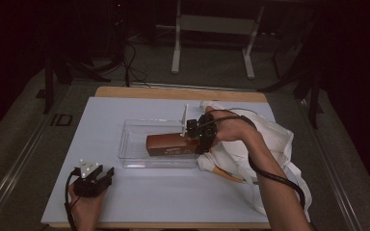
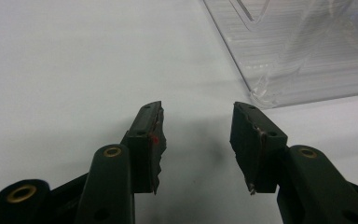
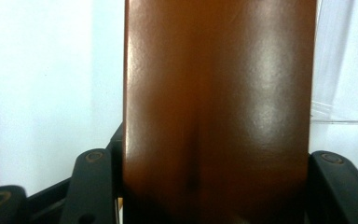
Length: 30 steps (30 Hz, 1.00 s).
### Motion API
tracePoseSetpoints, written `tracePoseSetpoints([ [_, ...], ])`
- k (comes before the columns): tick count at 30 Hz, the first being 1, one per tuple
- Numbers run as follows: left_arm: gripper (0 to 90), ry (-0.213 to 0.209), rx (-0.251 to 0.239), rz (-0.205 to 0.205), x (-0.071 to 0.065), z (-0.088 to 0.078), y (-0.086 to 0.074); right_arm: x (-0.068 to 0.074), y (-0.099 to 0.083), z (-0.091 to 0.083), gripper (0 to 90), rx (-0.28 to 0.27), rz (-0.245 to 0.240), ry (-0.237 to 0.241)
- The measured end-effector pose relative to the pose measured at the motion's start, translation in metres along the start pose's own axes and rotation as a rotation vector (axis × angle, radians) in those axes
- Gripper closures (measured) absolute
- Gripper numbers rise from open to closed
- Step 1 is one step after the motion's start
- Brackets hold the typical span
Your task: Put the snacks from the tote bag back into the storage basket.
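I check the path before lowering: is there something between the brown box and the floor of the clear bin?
Nothing visible. The right gripper holds the brown box over the clear bin, whose floor under it looks bare.

Brown packet (image 1: 169, 144), clear bin (image 1: 135, 144) (white cloth (image 1: 279, 139) beside).

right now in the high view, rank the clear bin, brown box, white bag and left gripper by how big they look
1. white bag
2. clear bin, near the bag's spread, so that order is unsure
3. brown box
4. left gripper, roughly the box's size

Box (image 1: 168, 144) in bin (image 1: 130, 144), bag (image 1: 274, 139) to its right.
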<state>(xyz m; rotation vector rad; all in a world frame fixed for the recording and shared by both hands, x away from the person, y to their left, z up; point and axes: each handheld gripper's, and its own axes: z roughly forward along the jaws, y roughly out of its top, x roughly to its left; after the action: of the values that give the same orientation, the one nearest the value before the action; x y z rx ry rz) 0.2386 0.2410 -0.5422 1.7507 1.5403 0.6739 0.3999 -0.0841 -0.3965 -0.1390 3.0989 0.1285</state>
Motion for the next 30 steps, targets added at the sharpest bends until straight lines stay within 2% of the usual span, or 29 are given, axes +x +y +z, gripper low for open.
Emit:
tracePoseSetpoints([
  [7, 54.2, -0.001, 0.001, 0.001, 0.000, 0.000, 0.000, 0.001, 0.004, 0.002, 42.7, 0.014, 0.000, 0.001],
  [8, 54.2, -0.001, 0.001, 0.001, 0.000, 0.000, 0.000, 0.001, 0.007, 0.003, 42.7, 0.012, -0.013, -0.001],
  [20, 54.1, -0.001, 0.003, -0.001, 0.000, 0.001, 0.000, 0.002, 0.015, 0.009, 42.3, 0.011, -0.005, 0.008],
  [24, 54.1, -0.001, 0.004, -0.001, 0.000, 0.000, 0.000, 0.000, 0.016, 0.011, 42.3, 0.006, -0.015, 0.005],
  [30, 53.5, -0.001, 0.004, -0.004, 0.000, 0.001, 0.000, 0.000, 0.021, 0.015, 41.5, -0.002, -0.003, 0.023],
])
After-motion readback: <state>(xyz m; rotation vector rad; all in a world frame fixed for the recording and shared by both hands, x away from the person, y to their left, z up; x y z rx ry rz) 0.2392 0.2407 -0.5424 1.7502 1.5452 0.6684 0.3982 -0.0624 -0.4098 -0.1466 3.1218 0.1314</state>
